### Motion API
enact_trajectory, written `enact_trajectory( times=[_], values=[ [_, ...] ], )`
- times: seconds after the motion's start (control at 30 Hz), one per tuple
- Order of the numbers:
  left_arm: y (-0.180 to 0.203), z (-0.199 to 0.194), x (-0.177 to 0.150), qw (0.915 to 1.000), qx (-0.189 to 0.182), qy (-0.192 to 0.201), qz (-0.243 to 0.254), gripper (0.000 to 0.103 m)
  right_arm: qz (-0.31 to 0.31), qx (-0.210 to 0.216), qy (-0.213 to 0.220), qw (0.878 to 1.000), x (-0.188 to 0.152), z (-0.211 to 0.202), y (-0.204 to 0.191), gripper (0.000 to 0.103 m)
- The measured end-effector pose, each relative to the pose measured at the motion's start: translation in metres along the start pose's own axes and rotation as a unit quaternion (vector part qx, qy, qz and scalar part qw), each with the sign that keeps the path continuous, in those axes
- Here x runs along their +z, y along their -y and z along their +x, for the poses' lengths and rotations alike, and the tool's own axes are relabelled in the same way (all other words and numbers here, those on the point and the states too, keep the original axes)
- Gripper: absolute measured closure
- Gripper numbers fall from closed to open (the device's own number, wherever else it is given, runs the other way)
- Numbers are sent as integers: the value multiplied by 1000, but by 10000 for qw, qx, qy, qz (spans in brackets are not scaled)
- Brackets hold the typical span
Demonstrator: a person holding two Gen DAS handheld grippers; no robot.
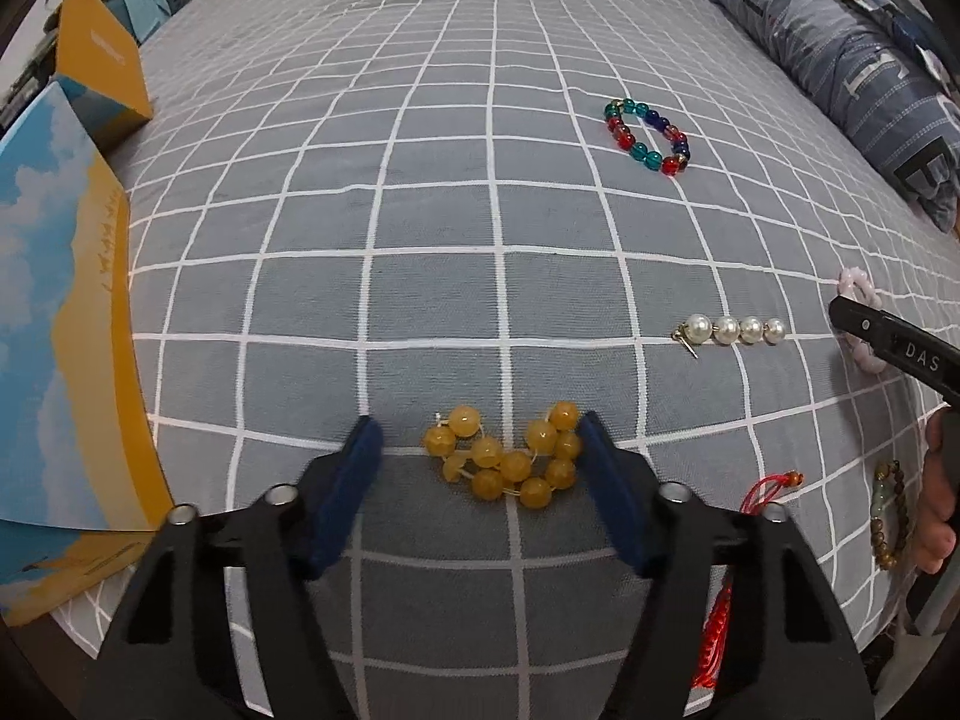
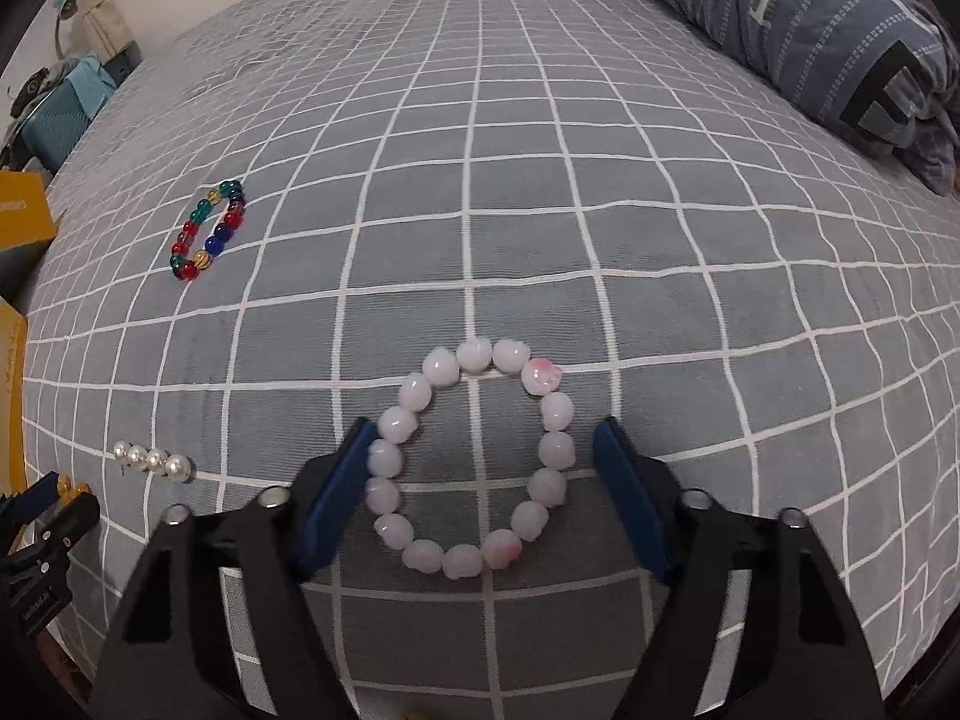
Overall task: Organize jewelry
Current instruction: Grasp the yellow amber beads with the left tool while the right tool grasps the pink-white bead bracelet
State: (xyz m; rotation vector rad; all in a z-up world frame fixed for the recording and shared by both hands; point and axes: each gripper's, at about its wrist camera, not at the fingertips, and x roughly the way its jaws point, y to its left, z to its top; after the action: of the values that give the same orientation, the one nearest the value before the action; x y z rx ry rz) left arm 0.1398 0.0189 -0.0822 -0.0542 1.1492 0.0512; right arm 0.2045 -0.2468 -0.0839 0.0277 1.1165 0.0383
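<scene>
A bunched yellow bead bracelet [image 1: 504, 459] lies on the grey checked bedsheet [image 1: 450, 210] between the blue pads of my left gripper [image 1: 480, 423]. The right pad touches its beads and the left pad stands apart, so the gripper is open. A pale pink bead bracelet [image 2: 474, 355] lies as a ring between the pads of my right gripper [image 2: 485, 427]. Its left beads rest against the left pad, a gap shows on the right, and that gripper is open too. The pink bracelet [image 1: 861, 285] also shows at the right edge of the left wrist view.
A multicoloured bead bracelet [image 1: 648, 135] [image 2: 207, 231] and a pearl pin [image 1: 735, 330] [image 2: 153, 461] lie on the sheet. A brown and green bracelet [image 1: 888, 516] and a red tassel cord [image 1: 762, 492] lie near the right. Blue-and-yellow boxes [image 1: 60, 330] stand left, a folded quilt [image 2: 810, 30] far right.
</scene>
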Motion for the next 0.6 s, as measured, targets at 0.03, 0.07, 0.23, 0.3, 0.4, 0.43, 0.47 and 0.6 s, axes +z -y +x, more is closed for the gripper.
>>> enact_trajectory(
  times=[0.03, 0.07, 0.23, 0.3, 0.4, 0.43, 0.47, 0.6],
  values=[
    [0, -1, 0, 10000, 3, -6, -5, 47, 5, -20, -10, 10000, 0, -1, 0, 41],
    [-1, -1, 0, 10000, -10, -8, -15, 53, 7, -38, -17, 10000, 1, -1, 0, 46],
    [2, -6, -1, 9998, 20, 103, 139, 91, -83, -154, 50, 9998, 1, -4, -5, 83],
    [2, -7, -2, 9998, 20, 131, 146, 93, -95, -177, 76, 9998, 1, -4, -6, 84],
    [1, -8, -3, 9998, -15, 152, 125, 93, -115, -199, 90, 9997, 2, -3, -7, 84],
    [3, -9, -4, 9998, -28, 157, 119, 93, -106, -192, 92, 9997, 2, -4, -6, 84],
    [1, -9, -2, 9998, -38, 163, 117, 93, -93, -185, 97, 9997, 3, -4, -6, 84],
    [1, -11, -1, 9997, -81, 215, 82, 93, -49, -163, 181, 9997, 0, -9, -6, 84]
  ],
)
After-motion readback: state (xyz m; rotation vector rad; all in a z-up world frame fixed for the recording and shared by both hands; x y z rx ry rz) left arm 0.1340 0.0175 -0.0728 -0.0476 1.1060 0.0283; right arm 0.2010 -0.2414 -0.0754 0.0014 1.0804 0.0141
